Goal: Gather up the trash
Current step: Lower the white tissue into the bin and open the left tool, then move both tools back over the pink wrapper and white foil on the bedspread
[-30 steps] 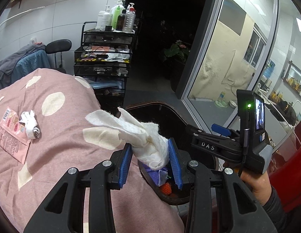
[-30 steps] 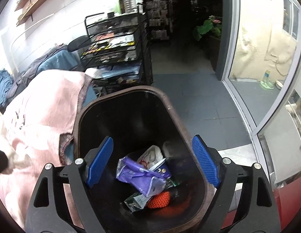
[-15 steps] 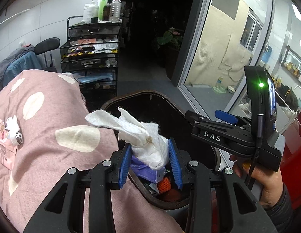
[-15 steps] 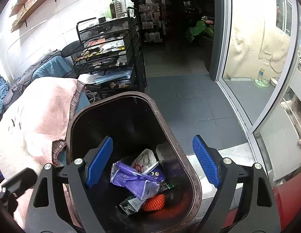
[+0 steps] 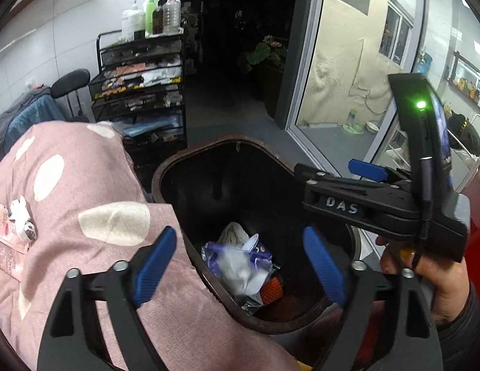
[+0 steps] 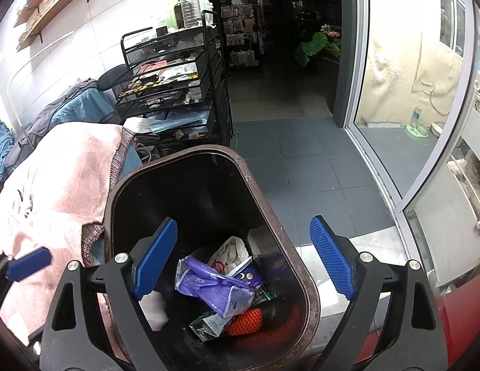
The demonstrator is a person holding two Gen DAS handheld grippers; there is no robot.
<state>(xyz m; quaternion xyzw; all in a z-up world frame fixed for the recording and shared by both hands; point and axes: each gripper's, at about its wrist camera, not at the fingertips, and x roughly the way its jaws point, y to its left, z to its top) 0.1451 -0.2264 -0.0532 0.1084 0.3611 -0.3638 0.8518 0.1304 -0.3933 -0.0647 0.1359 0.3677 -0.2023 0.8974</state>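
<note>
The left gripper [image 5: 240,264], a black two-finger claw with ribbed blue pads, hangs with its jaws spread wide and nothing between them, directly above the near end of the dark brown plastic trash bin [image 5: 165,167]. The crumpled white tissue [image 5: 237,267] appears blurred in the gap between the blue pads, below them and touching neither, over the litter inside the bin; from the right wrist view a pale blurred wad [image 6: 153,309] shows against the bin's near left wall, just under that view's left pad. The right gripper [image 6: 243,258], of the same black and blue build, is likewise held with its jaws wide apart and empty over the bin's open mouth; in the left wrist view it [image 5: 348,174] reaches in from the right, gripped by the person's bare right hand [image 5: 425,275], with a green light glowing on its upright body. Inside the bin lie a crinkled purple plastic wrapper [image 6: 215,287], an orange mesh ball [image 6: 244,324] and a white paper scrap with red marks [image 6: 229,252]. The bin stands hard against a pink blanket with cream spots [image 5: 70,191], on which a small white wad [image 5: 20,216] and a pink printed packet [image 5: 5,247] rest, well apart from the left gripper. Behind stands a black wire-mesh drawer cart [image 6: 175,92] topped with bottles.
</note>
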